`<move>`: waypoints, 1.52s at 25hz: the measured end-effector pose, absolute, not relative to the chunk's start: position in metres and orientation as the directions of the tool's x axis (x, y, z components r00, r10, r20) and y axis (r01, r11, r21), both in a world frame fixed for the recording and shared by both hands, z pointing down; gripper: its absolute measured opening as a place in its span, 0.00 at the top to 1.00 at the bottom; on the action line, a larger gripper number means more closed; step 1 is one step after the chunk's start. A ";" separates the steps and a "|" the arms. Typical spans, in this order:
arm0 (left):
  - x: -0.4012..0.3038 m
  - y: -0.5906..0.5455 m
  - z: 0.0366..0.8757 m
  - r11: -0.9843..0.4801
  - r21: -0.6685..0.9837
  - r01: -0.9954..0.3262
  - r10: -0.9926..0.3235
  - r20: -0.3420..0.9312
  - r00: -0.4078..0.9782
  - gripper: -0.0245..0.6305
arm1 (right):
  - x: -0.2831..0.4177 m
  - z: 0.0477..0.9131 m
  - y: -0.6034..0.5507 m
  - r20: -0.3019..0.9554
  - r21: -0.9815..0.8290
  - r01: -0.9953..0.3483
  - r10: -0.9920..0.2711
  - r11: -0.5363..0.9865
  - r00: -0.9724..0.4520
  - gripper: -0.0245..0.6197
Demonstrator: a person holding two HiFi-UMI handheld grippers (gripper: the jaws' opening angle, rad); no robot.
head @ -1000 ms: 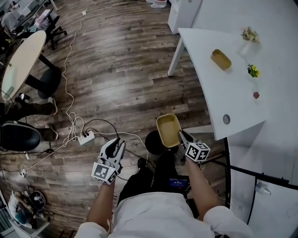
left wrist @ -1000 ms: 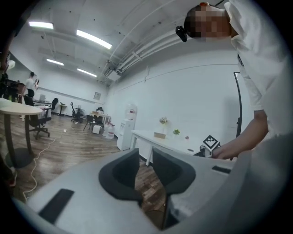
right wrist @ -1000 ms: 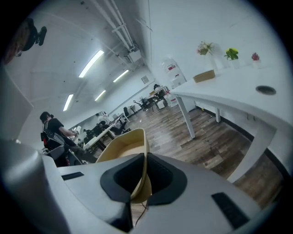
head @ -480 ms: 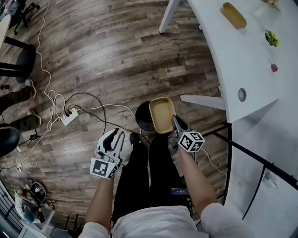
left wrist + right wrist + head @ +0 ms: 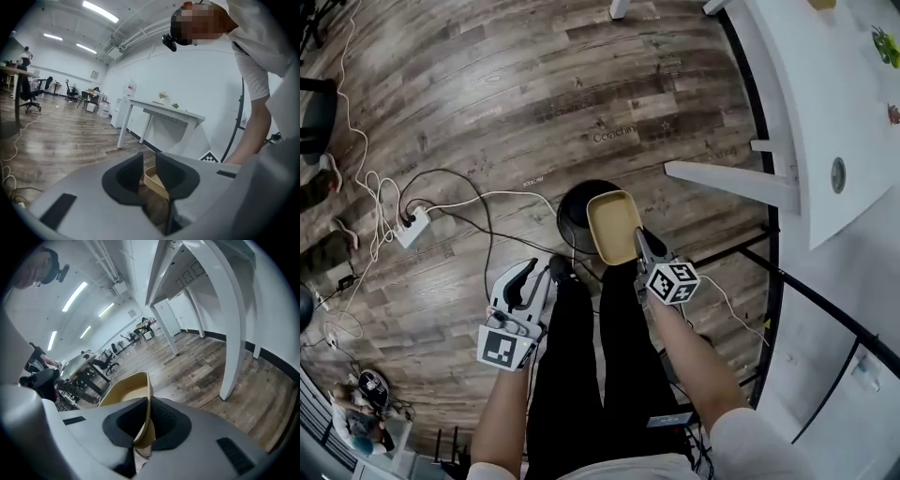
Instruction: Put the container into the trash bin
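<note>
A shallow yellow container (image 5: 612, 223) hangs tilted over a round black trash bin (image 5: 573, 208) on the wooden floor. My right gripper (image 5: 639, 236) is shut on the container's near rim, and in the right gripper view the rim (image 5: 140, 394) runs between the pads. The bin's right part is hidden under the container. My left gripper (image 5: 532, 277) is to the left of the bin, open and with nothing in it. In the left gripper view the container (image 5: 153, 180) shows through the gap between its jaws.
A white table (image 5: 806, 112) with a slanted leg brace (image 5: 722, 178) stands at the right, and a black frame (image 5: 787, 281) lies below it. A power strip (image 5: 411, 228) and cables lie on the floor at the left. The person's legs in black trousers are below the bin.
Both grippers have sunk toward the floor. The container, still gripped, has come down over the bin. The left gripper stays open.
</note>
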State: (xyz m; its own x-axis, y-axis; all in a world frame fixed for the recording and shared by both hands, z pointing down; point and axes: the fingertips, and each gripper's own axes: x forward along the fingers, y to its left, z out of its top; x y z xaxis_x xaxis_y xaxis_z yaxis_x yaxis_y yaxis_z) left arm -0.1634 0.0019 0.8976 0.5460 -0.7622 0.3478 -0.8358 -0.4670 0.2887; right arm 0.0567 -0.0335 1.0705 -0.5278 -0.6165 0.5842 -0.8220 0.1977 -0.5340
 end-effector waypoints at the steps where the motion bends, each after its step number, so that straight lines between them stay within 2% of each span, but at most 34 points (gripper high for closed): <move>1: -0.162 0.007 0.908 -0.468 0.290 -0.835 -0.754 0.362 0.548 0.83 | 0.055 1.082 -0.029 0.585 -0.532 -0.823 -0.615 0.200 -0.528 0.90; 9: -0.160 0.036 0.973 -0.472 0.305 -0.827 -0.724 0.402 0.561 0.83 | 0.047 1.169 -0.019 0.609 -0.502 -0.844 -0.615 0.190 -0.501 0.90; 11: -0.162 0.046 0.990 -0.488 0.296 -0.821 -0.692 0.441 0.571 0.83 | 0.040 1.182 -0.021 0.605 -0.488 -0.847 -0.619 0.208 -0.501 0.90; 16: -0.163 0.046 1.003 -0.490 0.306 -0.816 -0.705 0.412 0.578 0.83 | 0.031 1.207 -0.024 0.596 -0.460 -0.855 -0.631 0.239 -0.496 0.90; 21: -0.165 0.050 1.014 -0.521 0.278 -0.807 -0.679 0.437 0.589 0.83 | 0.024 1.225 -0.019 0.616 -0.441 -0.860 -0.610 0.258 -0.498 0.89; 22: -0.165 0.051 1.015 -0.529 0.272 -0.804 -0.674 0.442 0.592 0.83 | 0.024 1.229 -0.018 0.625 -0.443 -0.860 -0.599 0.254 -0.500 0.87; 23: -0.164 0.051 1.014 -0.532 0.271 -0.802 -0.672 0.442 0.594 0.83 | 0.025 1.231 -0.016 0.637 -0.443 -0.861 -0.590 0.248 -0.497 0.79; 25: -0.164 0.048 1.009 -0.521 0.284 -0.805 -0.685 0.424 0.593 0.83 | 0.029 1.232 -0.015 0.658 -0.431 -0.872 -0.580 0.234 -0.480 0.75; 32: -0.167 0.037 0.960 -0.519 0.268 -0.811 -0.692 0.425 0.584 0.83 | 0.037 1.169 -0.014 0.653 -0.413 -0.865 -0.570 0.284 -0.499 0.75; 38: -0.177 0.003 0.843 -0.512 0.258 -0.819 -0.770 0.285 0.571 0.83 | 0.027 1.032 -0.020 0.596 -0.384 -0.822 -0.567 0.420 -0.568 0.75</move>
State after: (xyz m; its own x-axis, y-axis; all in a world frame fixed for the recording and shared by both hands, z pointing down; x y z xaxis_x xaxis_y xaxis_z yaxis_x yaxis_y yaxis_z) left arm -0.1772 0.0030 0.8431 0.5712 -0.7696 0.2853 -0.8191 -0.5125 0.2577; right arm 0.0272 -0.0200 1.0318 -0.5683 -0.5672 0.5960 -0.8222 0.4199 -0.3844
